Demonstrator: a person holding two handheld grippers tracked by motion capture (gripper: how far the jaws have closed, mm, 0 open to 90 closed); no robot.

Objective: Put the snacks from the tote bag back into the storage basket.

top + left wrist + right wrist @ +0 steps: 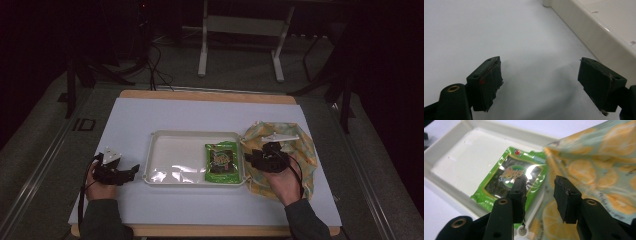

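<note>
1. High view: a white sheet point(150, 115) covers a wooden table point(210, 95). A shallow cream tray point(170, 150) sits mid-table. A green snack packet point(222, 162) lies flat at the right end of the tray.
2. A cloth bag point(300, 150) with a lemon-slice print lies on the sheet just right of the tray, touching or overlapping the tray's right rim.
3. Left gripper point(131, 171) rests low over bare sheet, just left of the tray, pointing toward it. The left hand point(100, 187) grips it from behind, dark sleeve at the bottom edge.
4. Right gripper point(248, 158) sits over the bag's left part, tips pointing at the tray's right rim. The right hand point(281, 181) holds it from below, cable looping over the wrist.
5. Left gripper view adds what the high view cannot: the left gripper point(540, 85) has its jaws wide apart, nothing between them, plain sheet point(486, 30) under them, tray point(599, 37) wall running along the upper right.
6. Right gripper view: the right gripper point(540, 195) has jaws parted by a narrow gap, holding nothing. Between and beyond them lies the seam where bag point(599, 170) edge meets tray point(461, 160) rim. The packet point(506, 182) lies just past the left jaw; its glossy face and dark panel are clear here, print too blurred to read.
7. Floor, table legs and cables beyond the table are dim.
</note>
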